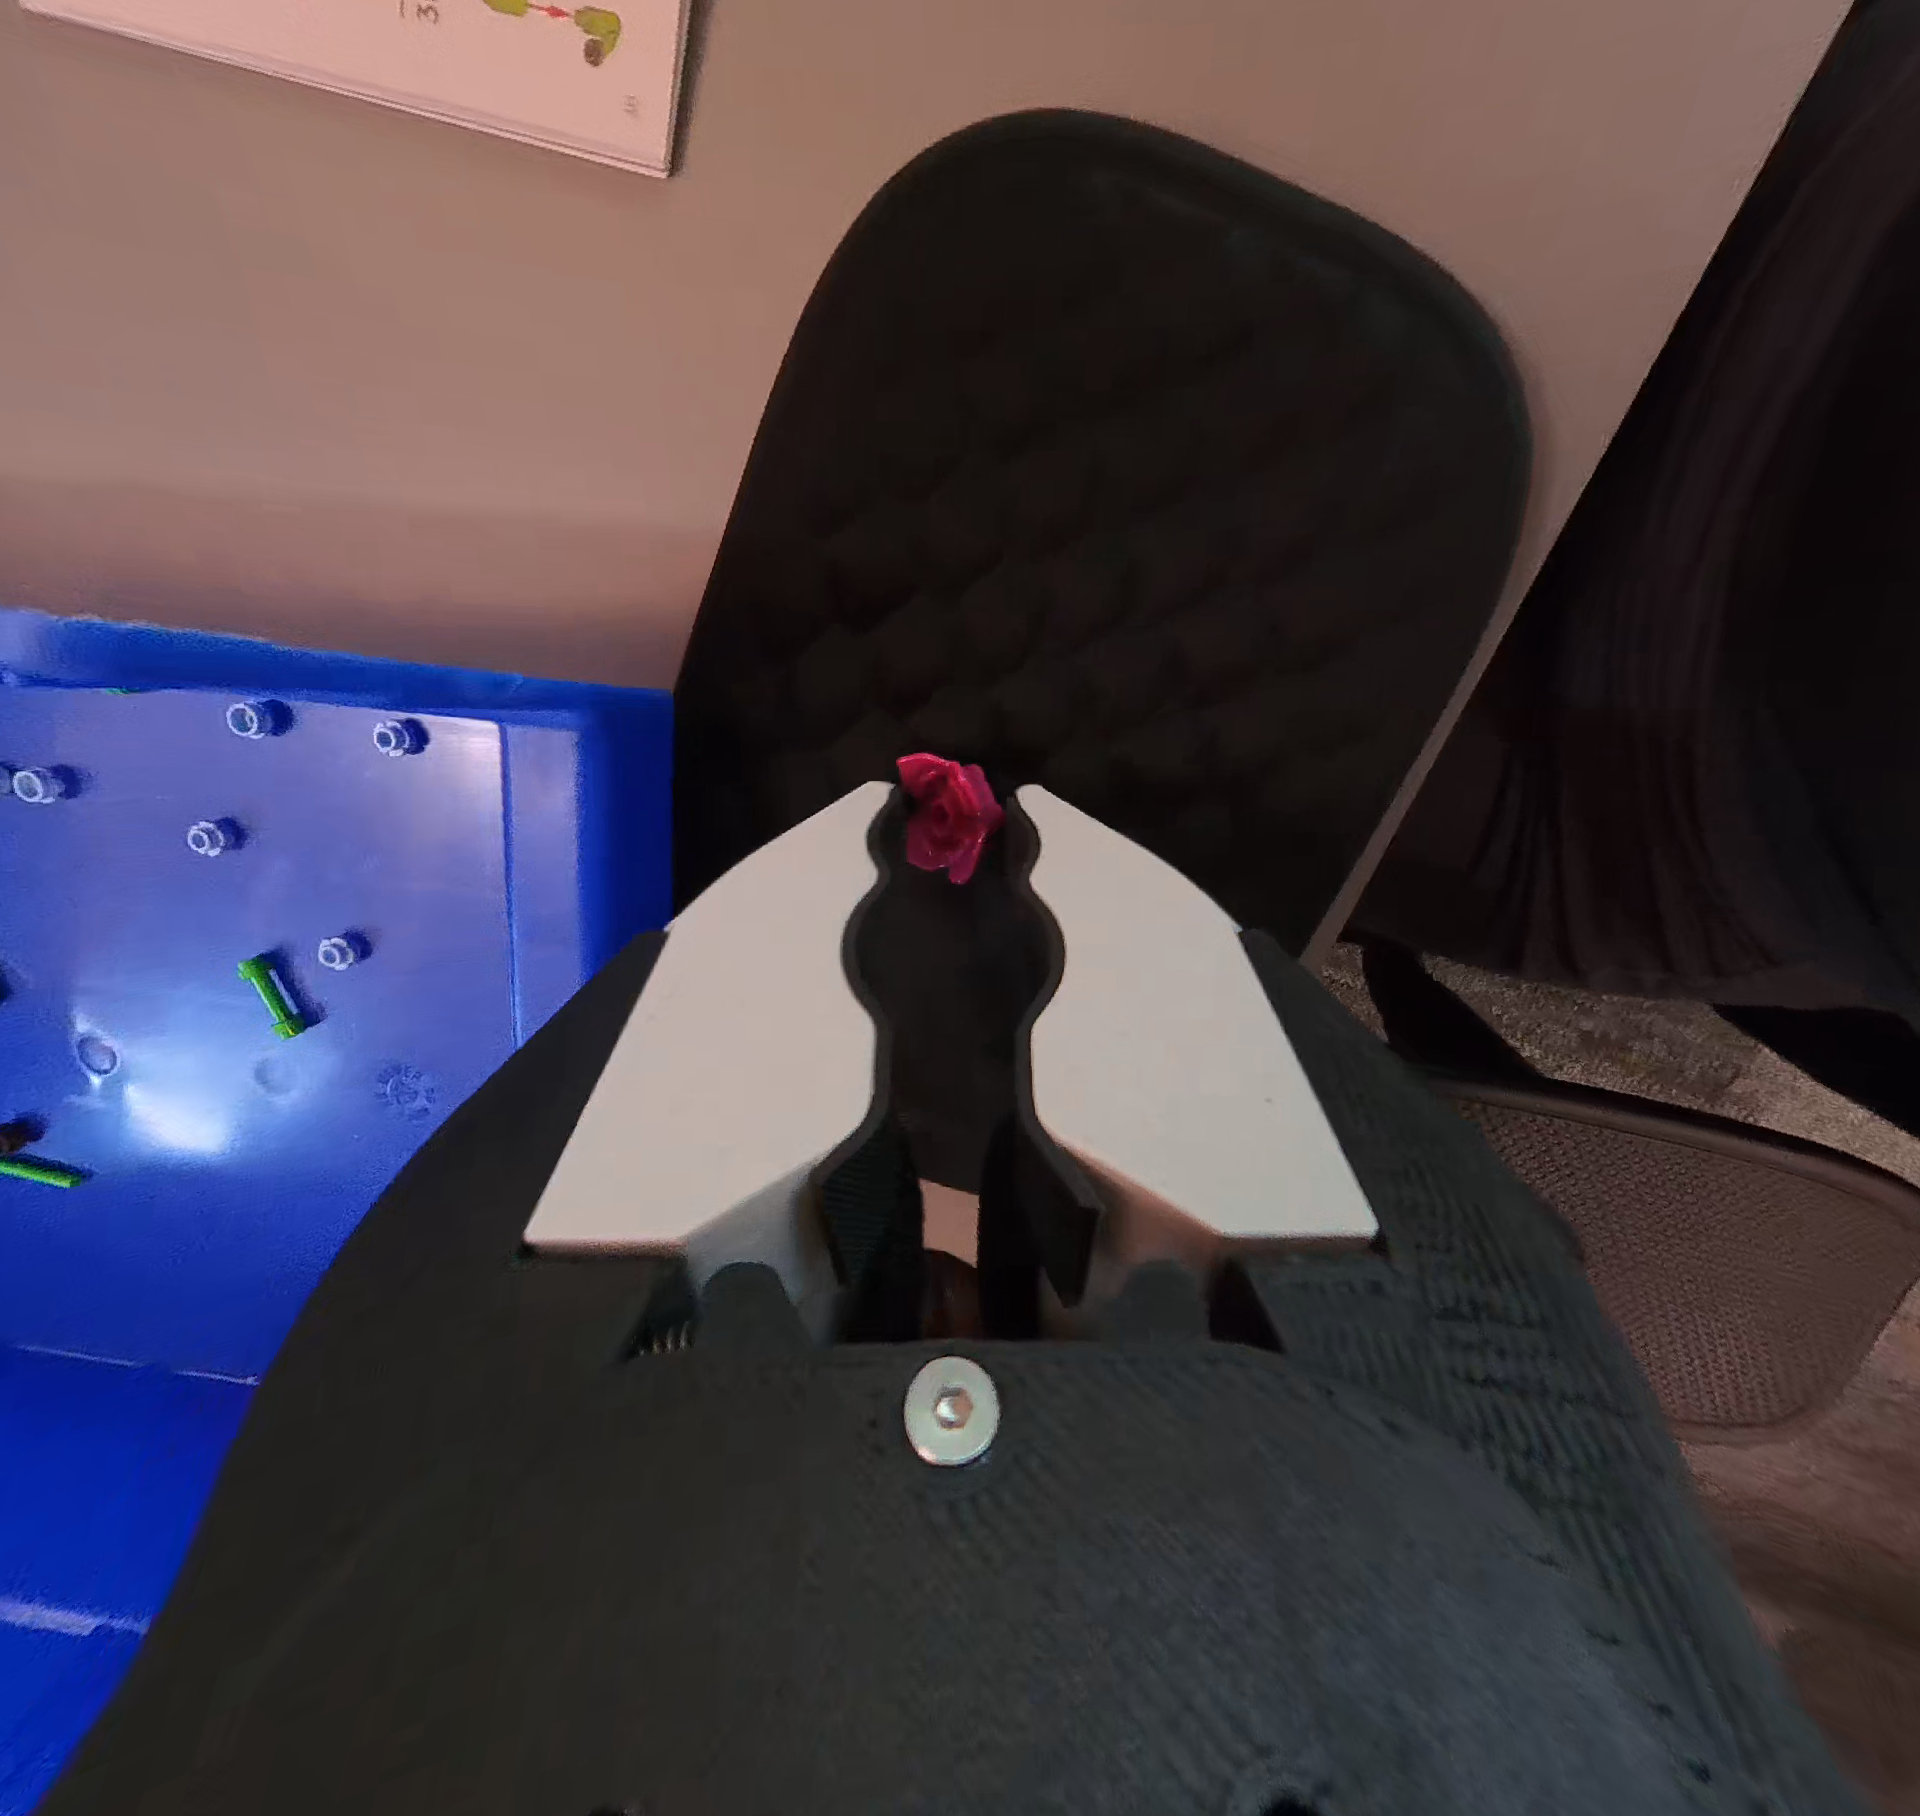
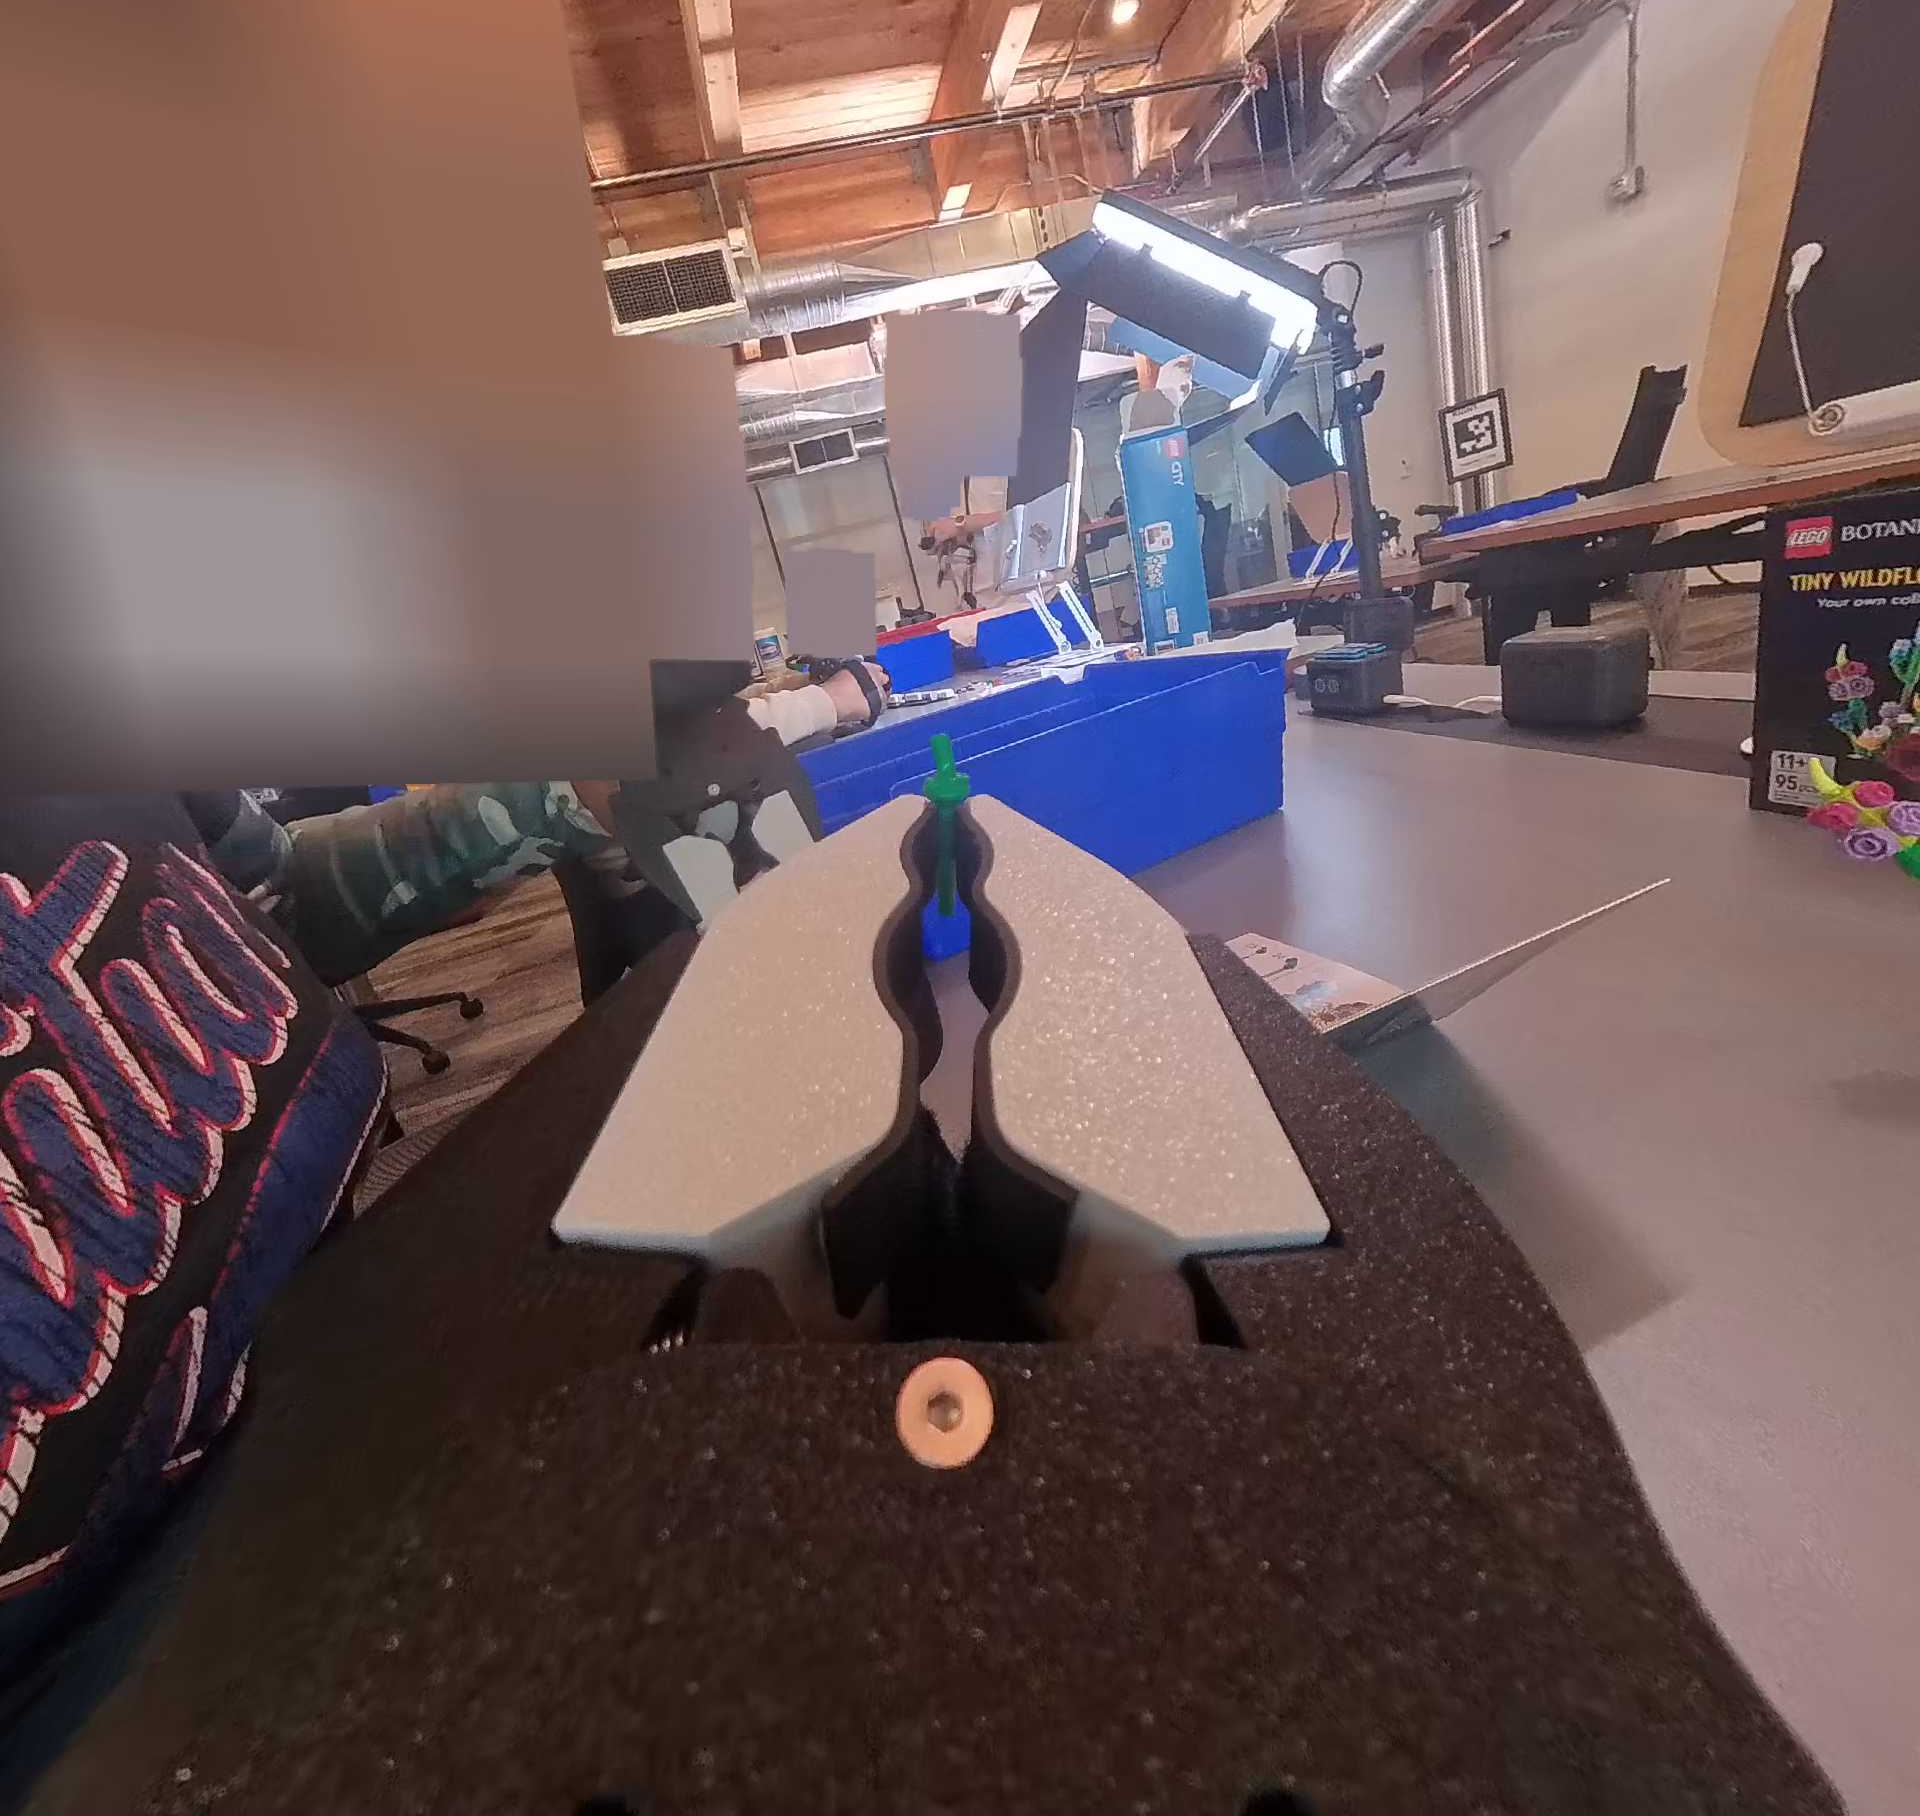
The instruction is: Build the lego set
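My left gripper (image 1: pixel 948 816) is shut on a small magenta rose piece (image 1: pixel 945 819), held at its fingertips in front of a black chair back. My right gripper (image 2: pixel 948 810) is shut on a thin green stem piece (image 2: pixel 943 810) that stands upright and pokes above the fingertips. The left gripper also shows in the right wrist view (image 2: pixel 727 836), off to the left and a little farther away. A blue tray (image 1: pixel 582 758) at the left holds several clear round studs (image 1: pixel 249 719) and lime green pieces (image 1: pixel 275 995).
An open instruction booklet (image 1: pixel 364 10) lies beyond the tray; its edge shows in the right wrist view (image 2: pixel 1455 977). A black chair (image 1: pixel 1122 478) stands at the table edge. A black set box (image 2: pixel 1839 644), built flowers (image 2: pixel 1870 826), a blue bin (image 2: pixel 1091 748) and a person's patterned sleeve (image 2: pixel 135 1091) are nearby.
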The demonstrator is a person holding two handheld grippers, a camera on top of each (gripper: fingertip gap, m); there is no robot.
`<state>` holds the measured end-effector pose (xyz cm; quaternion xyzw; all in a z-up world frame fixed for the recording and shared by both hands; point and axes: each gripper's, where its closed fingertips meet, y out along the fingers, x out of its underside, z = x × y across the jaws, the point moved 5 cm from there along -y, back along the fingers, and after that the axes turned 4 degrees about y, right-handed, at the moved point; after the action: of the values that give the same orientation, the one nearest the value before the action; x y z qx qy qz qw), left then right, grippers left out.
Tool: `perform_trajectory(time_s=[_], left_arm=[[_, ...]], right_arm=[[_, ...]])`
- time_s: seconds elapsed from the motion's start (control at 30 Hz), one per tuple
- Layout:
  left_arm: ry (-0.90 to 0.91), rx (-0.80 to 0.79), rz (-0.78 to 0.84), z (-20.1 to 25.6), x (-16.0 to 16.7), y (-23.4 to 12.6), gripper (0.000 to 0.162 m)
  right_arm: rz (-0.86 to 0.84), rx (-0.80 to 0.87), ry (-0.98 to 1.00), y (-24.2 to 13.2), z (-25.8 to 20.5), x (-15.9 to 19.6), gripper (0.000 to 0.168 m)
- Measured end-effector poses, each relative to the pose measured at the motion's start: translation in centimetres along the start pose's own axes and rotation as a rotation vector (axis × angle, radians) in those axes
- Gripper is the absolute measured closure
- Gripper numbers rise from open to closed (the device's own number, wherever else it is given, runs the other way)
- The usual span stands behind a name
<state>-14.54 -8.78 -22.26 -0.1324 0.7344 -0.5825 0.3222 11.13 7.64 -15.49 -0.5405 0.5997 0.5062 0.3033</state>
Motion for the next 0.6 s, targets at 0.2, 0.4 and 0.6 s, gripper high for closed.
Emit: perform_trajectory(time_s=[0.2, 0.4, 0.6], left_arm=[[-0.143, -0.084, 0.361, -0.8, -2.2, -1.9, 0.144], [0.146, -0.414, 0.155, -0.7, -1.4, -1.2, 0.144], [0.091, -0.227, 0.080, 0.9, -1.7, -0.1, 0.140]], right_arm=[[-0.035, -0.009, -0.021, 0.3, -0.2, 0.3, 0.166], [-0.042, -0.009, -0.034, 0.4, -0.3, 0.4, 0.166], [-0.045, -0.007, -0.047, 0.4, -0.4, 0.4, 0.166]])
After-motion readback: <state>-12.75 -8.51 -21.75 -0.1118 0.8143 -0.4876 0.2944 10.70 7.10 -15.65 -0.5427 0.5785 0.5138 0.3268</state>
